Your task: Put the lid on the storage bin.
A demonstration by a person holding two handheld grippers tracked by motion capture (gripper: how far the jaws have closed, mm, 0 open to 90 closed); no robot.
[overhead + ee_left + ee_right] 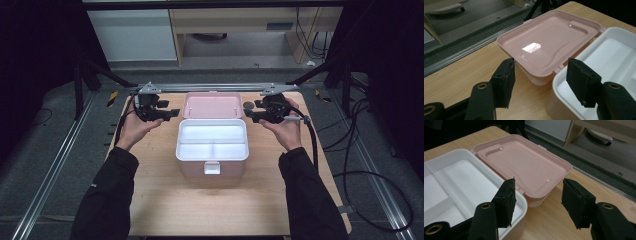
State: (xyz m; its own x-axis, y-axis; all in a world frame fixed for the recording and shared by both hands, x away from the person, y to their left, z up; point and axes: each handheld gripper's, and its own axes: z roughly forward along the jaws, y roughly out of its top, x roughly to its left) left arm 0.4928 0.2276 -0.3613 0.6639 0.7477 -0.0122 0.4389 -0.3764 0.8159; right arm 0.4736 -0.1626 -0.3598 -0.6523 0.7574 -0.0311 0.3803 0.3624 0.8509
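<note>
A pink storage box (pixel 212 172) is seen at the middle of the wooden table (pixel 150 200), with its pink lid (pixel 212 105) folded fully back and laid flat behind it, so the opening appears to be done. A white divided tray (pixel 212 141) is exposed inside, and its compartments look bare. The left gripper (pixel 167 113) is held just beside the lid's left edge and the right gripper (pixel 252 113) just beside its right edge; both are spread wide with nothing gripped between the jaws. Closing the lid, or lifting out the tray, is judged to be what is left.
</note>
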